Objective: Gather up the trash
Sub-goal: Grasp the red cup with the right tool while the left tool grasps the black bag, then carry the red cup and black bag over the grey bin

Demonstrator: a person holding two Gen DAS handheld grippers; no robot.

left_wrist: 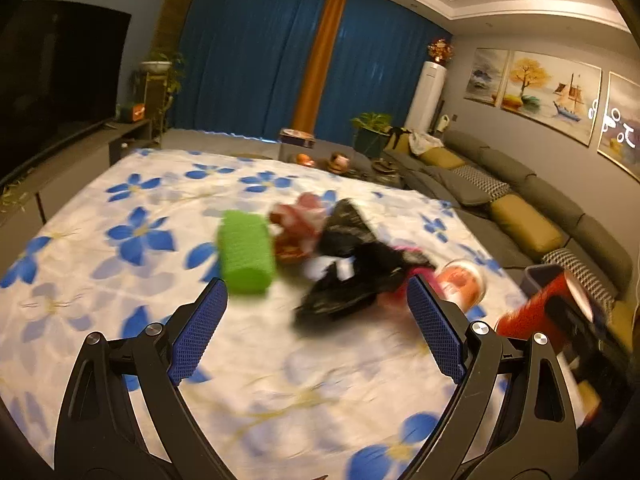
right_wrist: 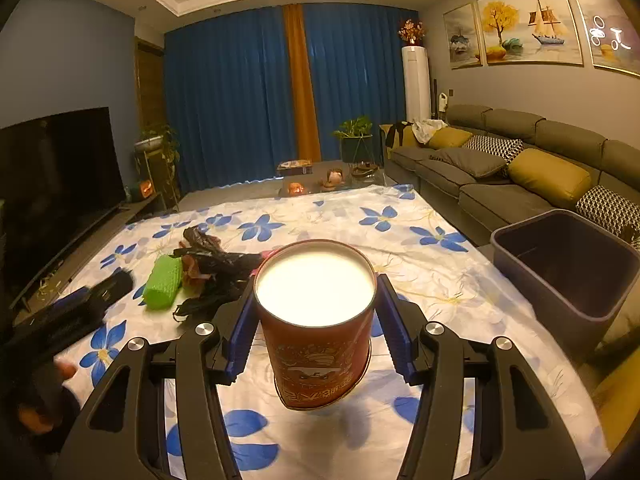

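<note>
Red can [right_wrist: 316, 320] sits clenched in our right gripper [right_wrist: 316, 320], centre frame above the floral tabletop [right_wrist: 420, 248]; left gripper [left_wrist: 316, 320] fingers spread, empty, facing green roll [left_wrist: 246, 252] and black bag [left_wrist: 352, 276].

Floral sheet [right_wrist: 400, 240] — sofa [right_wrist: 500, 168], television [right_wrist: 56, 172], curtains [right_wrist: 232, 92].

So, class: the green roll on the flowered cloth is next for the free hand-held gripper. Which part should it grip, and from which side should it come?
Grip the green roll across its middle, pads on the two long curved sides. It lies on its side beside the black bag, so coming from above, or from its open left side, probably avoids snagging the bag. The left hand-held gripper is open and points that way.
</note>
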